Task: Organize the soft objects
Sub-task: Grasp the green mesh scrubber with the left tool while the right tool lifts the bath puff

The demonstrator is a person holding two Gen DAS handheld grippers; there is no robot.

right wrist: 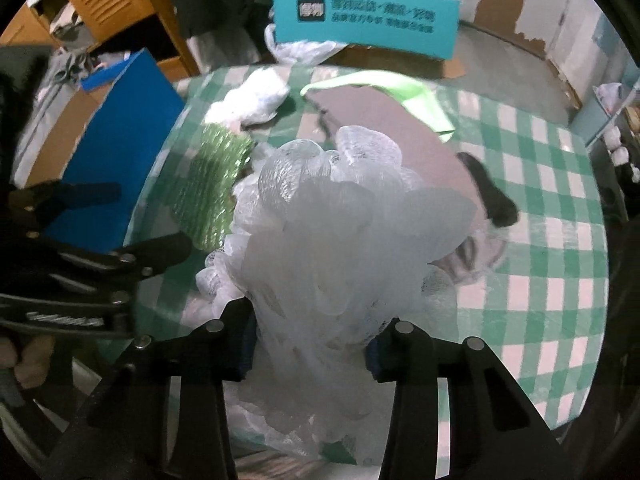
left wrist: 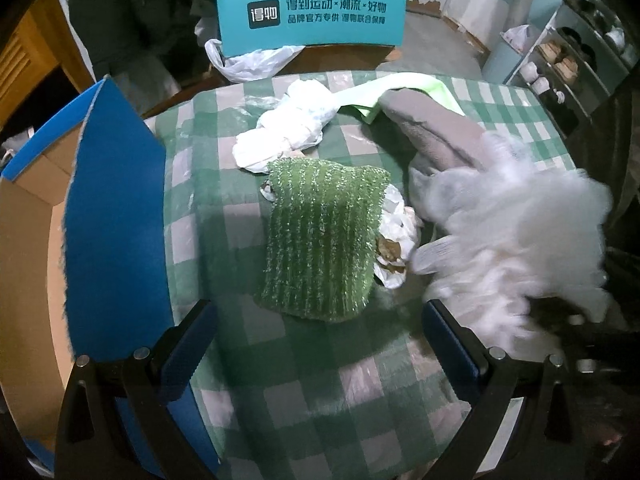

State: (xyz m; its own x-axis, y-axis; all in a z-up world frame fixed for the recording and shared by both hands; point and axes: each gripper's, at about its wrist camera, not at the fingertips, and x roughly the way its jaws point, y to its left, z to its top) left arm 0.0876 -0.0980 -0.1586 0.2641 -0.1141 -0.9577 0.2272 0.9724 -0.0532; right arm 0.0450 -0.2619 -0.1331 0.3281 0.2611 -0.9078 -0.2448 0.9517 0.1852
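My right gripper (right wrist: 310, 344) is shut on a white mesh bath puff (right wrist: 340, 232), held above the green checked table (right wrist: 540, 248); the puff shows blurred in the left wrist view (left wrist: 516, 236). My left gripper (left wrist: 320, 344) is open and empty, just short of a green glittery knit cloth (left wrist: 324, 240), also seen in the right wrist view (right wrist: 212, 184). A grey cloth (left wrist: 432, 128) and a light green cloth (left wrist: 400, 84) lie at the back. A white bundle (left wrist: 288, 128) lies behind the knit cloth.
An open cardboard box with blue flaps (left wrist: 116, 216) stands at the table's left edge. A teal chair back (left wrist: 312, 12) and a plastic bag (left wrist: 248, 64) are behind the table. Crumpled white plastic (left wrist: 396, 240) lies beside the knit cloth. Shelves (left wrist: 576, 56) stand far right.
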